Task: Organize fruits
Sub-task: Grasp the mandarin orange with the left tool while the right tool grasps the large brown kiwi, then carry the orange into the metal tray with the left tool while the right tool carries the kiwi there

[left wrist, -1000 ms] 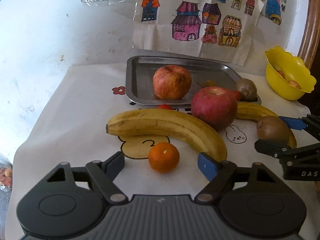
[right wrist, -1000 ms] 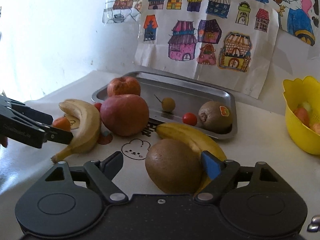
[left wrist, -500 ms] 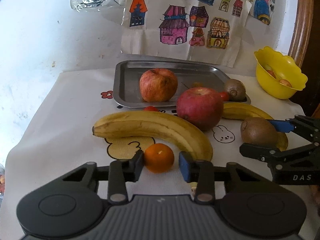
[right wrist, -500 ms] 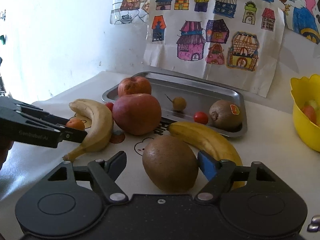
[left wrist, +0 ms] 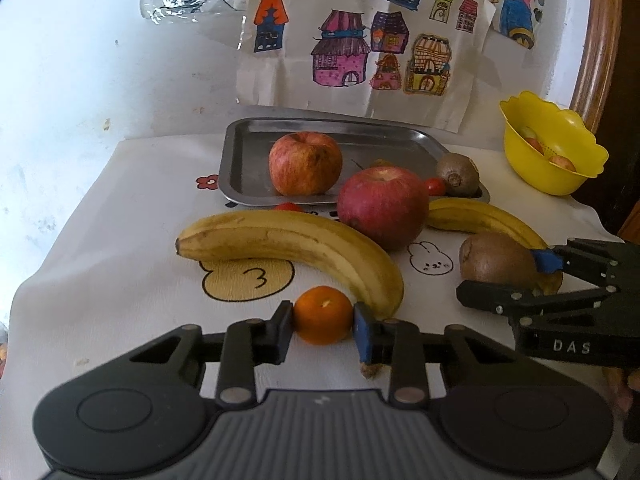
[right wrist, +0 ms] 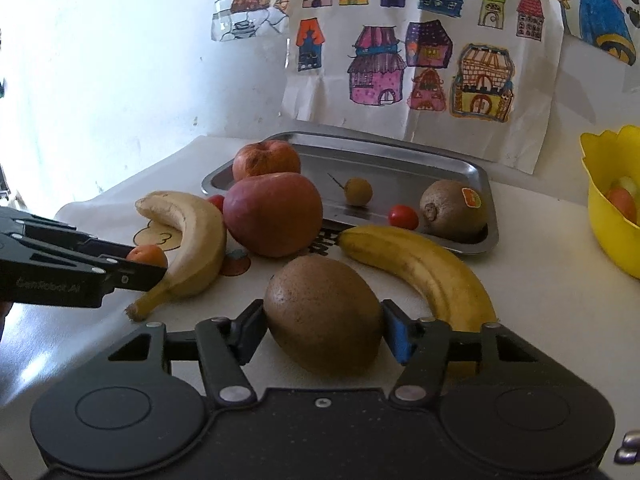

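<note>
A white cloth [left wrist: 120,216] printed with cartoon animals covers the table, against a white wall hung with a drawing of coloured houses [right wrist: 420,52]. The left gripper [left wrist: 323,326] pinches a small orange [left wrist: 323,314] beside a banana [left wrist: 288,240]; the right gripper [right wrist: 324,330] clamps a kiwi [right wrist: 322,314], both fruits near the steel tray [right wrist: 448,168]

left gripper [left wrist: 323,327] clamps the small orange [left wrist: 323,314] beside a banana [left wrist: 292,248].

tray [left wrist: 240,168] at back holds an apple [left wrist: 305,168]; bananas [left wrist: 296,246] and kiwi [right wrist: 323,316] lie before it.
</note>
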A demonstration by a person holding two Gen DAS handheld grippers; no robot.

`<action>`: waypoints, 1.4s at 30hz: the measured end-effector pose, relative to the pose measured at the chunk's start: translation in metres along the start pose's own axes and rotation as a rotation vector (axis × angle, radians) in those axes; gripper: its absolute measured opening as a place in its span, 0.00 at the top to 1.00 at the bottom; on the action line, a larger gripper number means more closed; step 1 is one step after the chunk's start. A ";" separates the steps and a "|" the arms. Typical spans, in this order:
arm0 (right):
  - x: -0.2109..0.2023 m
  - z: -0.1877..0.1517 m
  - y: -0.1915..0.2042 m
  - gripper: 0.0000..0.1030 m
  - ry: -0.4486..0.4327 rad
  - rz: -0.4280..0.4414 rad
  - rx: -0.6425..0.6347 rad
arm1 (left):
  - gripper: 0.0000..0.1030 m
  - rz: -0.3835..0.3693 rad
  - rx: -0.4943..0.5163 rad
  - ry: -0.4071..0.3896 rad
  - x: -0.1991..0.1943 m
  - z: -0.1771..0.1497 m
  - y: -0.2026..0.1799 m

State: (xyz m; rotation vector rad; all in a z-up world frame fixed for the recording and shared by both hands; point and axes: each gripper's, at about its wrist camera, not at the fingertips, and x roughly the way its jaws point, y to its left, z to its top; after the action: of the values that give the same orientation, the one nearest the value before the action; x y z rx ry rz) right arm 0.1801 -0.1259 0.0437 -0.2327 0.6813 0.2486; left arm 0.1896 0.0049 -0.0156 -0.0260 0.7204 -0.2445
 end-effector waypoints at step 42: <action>-0.061 -0.012 -0.004 0.39 -0.079 0.033 0.056 | 0.67 -0.027 0.032 -0.115 -0.036 0.019 -0.041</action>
State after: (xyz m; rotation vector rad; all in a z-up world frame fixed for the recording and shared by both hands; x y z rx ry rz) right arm 0.1286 -0.1419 0.0744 -0.1569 0.6131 0.2687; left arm 0.1671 -0.0277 0.0269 -0.0193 0.6021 -0.2778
